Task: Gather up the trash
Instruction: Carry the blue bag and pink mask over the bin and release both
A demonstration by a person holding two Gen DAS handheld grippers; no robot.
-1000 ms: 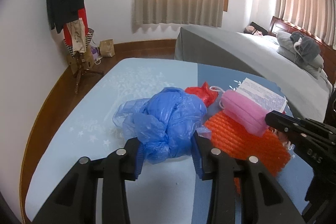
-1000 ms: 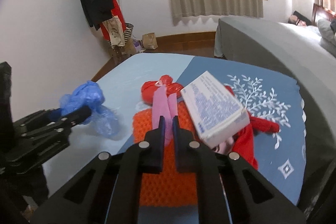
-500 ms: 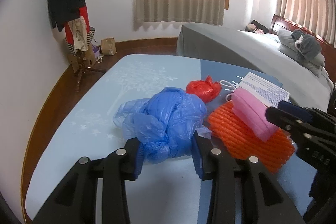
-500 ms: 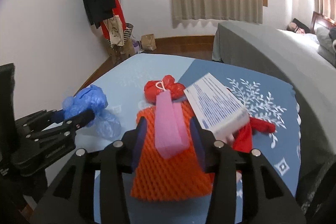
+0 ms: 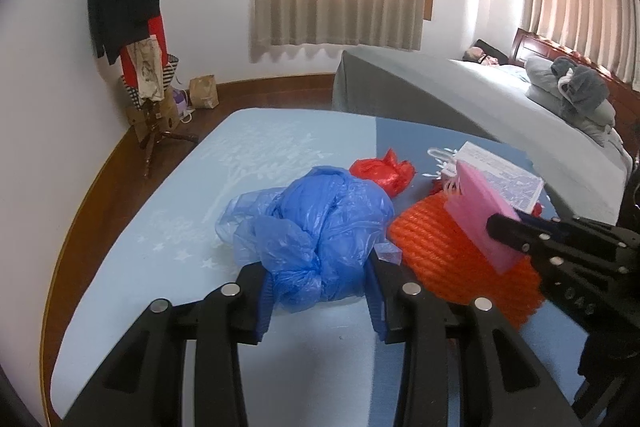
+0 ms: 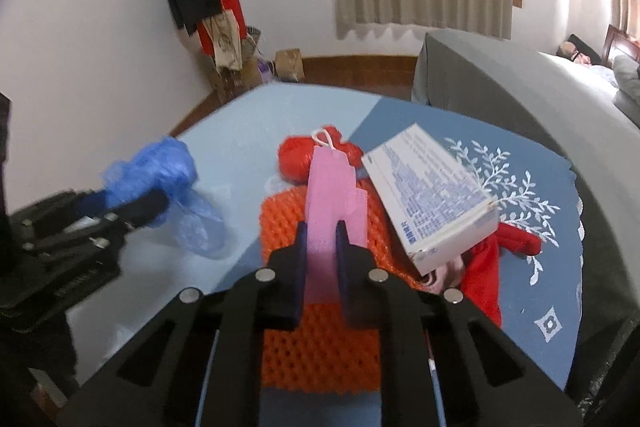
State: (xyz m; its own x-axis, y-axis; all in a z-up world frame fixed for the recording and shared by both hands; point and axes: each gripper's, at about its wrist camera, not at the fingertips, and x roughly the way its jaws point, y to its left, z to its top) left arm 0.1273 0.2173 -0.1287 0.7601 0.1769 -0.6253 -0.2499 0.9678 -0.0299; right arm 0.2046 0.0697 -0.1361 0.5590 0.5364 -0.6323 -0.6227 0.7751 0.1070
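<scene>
A crumpled blue plastic bag [image 5: 316, 239] lies on the blue tablecloth [image 5: 192, 235]. My left gripper [image 5: 318, 301] is shut on the blue bag's near side; it also shows in the right wrist view [image 6: 156, 203]. My right gripper [image 6: 322, 239] is shut on a pink flat piece [image 6: 334, 195] and holds it tilted up above an orange foam net [image 6: 320, 343]. The pink piece [image 5: 484, 215] and the right gripper [image 5: 508, 227] also show in the left wrist view. A red plastic bag [image 6: 304, 155] and a white printed box [image 6: 432, 195] lie behind.
A red cloth [image 6: 496, 259] lies under the box. A grey bed [image 5: 480, 107] stands beyond the table at right. A coat rack [image 5: 132, 19] with clothes and a paper bag [image 5: 204, 91] stand at the far wall.
The right gripper opened, then closed on the pink piece and tilted it up off the orange net. The left gripper stayed on the blue bag.
</scene>
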